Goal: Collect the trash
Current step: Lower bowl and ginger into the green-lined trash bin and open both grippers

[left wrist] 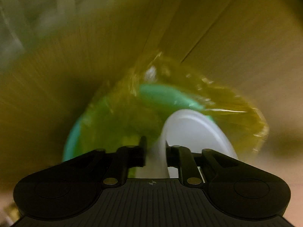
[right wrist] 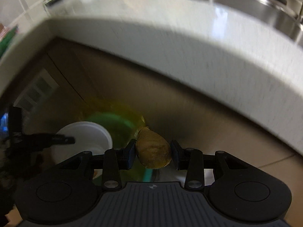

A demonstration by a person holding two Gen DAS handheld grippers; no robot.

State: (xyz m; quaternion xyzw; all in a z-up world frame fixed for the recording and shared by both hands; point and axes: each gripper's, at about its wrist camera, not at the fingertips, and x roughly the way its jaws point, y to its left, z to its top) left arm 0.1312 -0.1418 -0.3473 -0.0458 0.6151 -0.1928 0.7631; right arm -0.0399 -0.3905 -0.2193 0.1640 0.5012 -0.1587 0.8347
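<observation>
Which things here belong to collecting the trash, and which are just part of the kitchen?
Job:
- white cup, between the left gripper's fingers
- brown scrap, held by the right gripper
- green bin with yellow liner

Just there:
- counter
- sink
- cabinet

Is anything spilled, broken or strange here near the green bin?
Nothing spilled or damaged shows. The green bin with its yellow liner stands below the counter. The left claw has the white cup rim between its fingers; the right claw grips a brown food scrap. Both views are blurred.
</observation>
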